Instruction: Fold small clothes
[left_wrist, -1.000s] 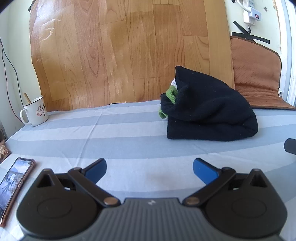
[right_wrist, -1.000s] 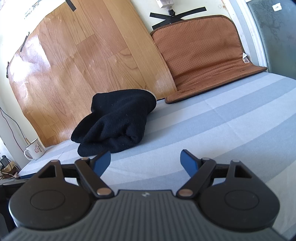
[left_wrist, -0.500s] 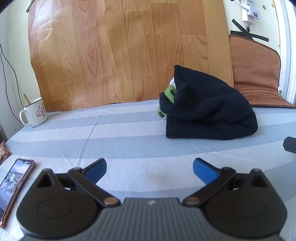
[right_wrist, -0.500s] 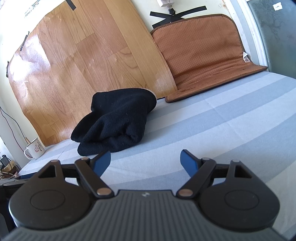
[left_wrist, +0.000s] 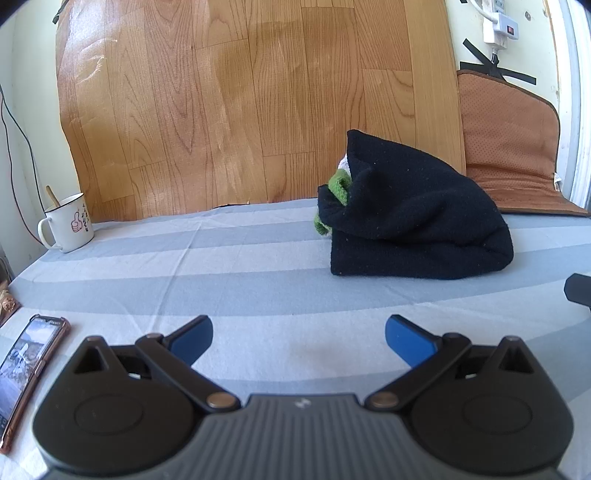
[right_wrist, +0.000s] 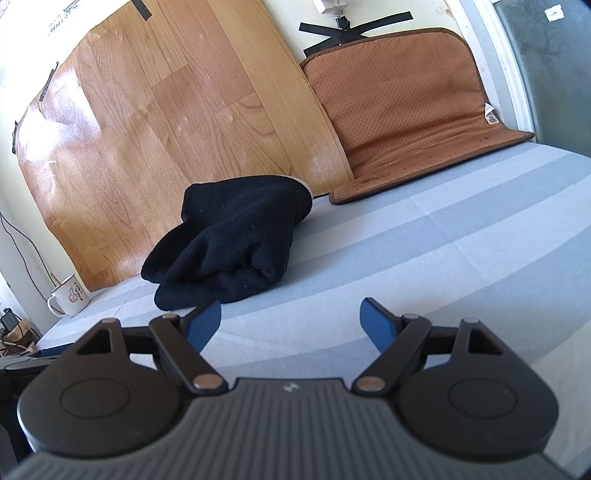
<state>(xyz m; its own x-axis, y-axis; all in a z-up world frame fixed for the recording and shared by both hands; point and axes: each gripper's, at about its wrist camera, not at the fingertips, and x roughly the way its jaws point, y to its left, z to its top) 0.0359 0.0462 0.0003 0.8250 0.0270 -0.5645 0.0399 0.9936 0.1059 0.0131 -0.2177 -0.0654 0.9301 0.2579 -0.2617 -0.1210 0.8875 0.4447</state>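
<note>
The black fleece garment (left_wrist: 417, 229) lay bunched in a soft, rounded heap on the striped sheet (left_wrist: 240, 280), near the wood-grain panel (left_wrist: 240, 103) leaning on the wall behind it.

Only the left wrist view showed what lay far left of the garment: a phone (left_wrist: 26, 373) with a coppery rim, flat on the sheet at the frame's edge. The same view alone showed a green knitted piece (left_wrist: 338, 192), ribbed and thick, tucked into the left opening of the garment with a little white behind it. Left of the garment, close to the panel, stood a white enamel mug (left_wrist: 68, 223) printed with a thumbs-up, a wooden stick leaning in it; the right wrist view (right_wrist: 70, 297) caught it too, smaller and further off. The left gripper (left_wrist: 298, 334) hung in front of the garment, well apart from it, its blue fingers (left_wrist: 194, 339) spread wide with only sheet between them.

The right wrist view saw the garment (right_wrist: 229, 243) from its right side, where its fuzzy folds stacked in two thick rolls and no green showed. The right gripper (right_wrist: 291, 323) also held its fingers (right_wrist: 376, 325) wide apart and empty; the left finger stood just before the garment's near edge, though contact could not be judged. Right of the garment, a brown perforated mat (right_wrist: 399, 110) with darker binding bent from the wall onto the sheet, seen whole only here.
</note>
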